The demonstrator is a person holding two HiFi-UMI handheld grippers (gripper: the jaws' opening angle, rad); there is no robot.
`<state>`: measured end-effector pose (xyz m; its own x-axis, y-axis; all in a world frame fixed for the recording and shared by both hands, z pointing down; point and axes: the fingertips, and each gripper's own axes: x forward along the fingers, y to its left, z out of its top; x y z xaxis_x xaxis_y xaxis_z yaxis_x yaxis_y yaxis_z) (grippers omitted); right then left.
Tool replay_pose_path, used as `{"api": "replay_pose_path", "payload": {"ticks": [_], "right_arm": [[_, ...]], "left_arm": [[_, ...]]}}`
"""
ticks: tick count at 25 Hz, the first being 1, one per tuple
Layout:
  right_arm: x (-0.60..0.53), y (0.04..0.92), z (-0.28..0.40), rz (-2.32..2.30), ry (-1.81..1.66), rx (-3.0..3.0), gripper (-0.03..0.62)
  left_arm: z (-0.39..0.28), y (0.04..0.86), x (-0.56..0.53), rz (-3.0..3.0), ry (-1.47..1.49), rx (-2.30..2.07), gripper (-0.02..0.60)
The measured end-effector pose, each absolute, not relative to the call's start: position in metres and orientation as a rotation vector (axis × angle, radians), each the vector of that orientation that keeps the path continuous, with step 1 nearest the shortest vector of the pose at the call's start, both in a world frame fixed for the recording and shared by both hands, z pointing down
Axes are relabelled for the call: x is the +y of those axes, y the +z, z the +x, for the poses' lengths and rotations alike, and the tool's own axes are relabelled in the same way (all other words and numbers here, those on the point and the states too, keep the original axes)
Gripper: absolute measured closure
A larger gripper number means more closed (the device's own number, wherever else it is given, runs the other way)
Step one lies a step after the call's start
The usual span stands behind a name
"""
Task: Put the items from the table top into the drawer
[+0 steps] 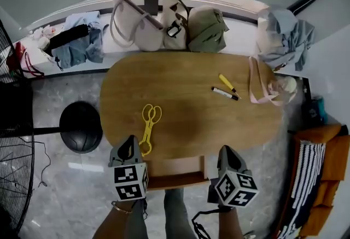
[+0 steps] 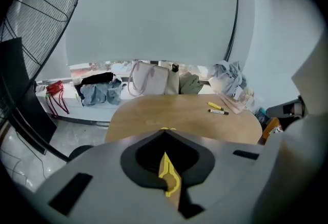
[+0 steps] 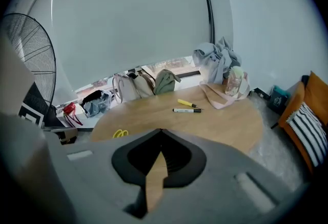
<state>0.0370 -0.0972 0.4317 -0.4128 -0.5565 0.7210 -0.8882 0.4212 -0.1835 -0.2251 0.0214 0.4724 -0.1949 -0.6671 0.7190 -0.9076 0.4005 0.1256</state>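
On the oval wooden table (image 1: 186, 74) lie yellow scissors (image 1: 149, 126) near the front left, and a yellow highlighter (image 1: 227, 82) and a black-and-white marker (image 1: 225, 93) at the right. A wooden drawer (image 1: 175, 171) shows under the table's front edge. My left gripper (image 1: 130, 144) hovers shut and empty just short of the scissors' handles. The scissors (image 2: 168, 176) show through its jaw gap in the left gripper view. My right gripper (image 1: 227, 151) is shut and empty at the front edge, right of the drawer. In the right gripper view the marker (image 3: 186, 110), the highlighter (image 3: 187, 103) and the scissors (image 3: 121, 134) lie ahead.
Beige bags (image 1: 145, 24) and a green bag (image 1: 206, 27) lean at the table's far edge. A pink tote (image 1: 268, 87) lies on its right end. A fan (image 1: 11, 139) and a black round base (image 1: 81, 126) stand left. An orange sofa (image 1: 320, 178) is right.
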Motion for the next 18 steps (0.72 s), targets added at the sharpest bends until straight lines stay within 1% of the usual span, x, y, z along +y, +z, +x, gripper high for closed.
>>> {"api": "replay_pose_path", "payload": {"ticks": [9,18], "right_arm": [[-0.079,0.499,0.058,1.253,0.816,-2.021,0.589],[-0.067,0.517,0.079,1.272,0.852,-1.952,0.589]], "left_arm": [[-0.210,0.547,0.032,1.363,0.462,-1.856,0.589],[-0.206,0.565,0.028,1.379,0.498,-1.802,0.585]]}}
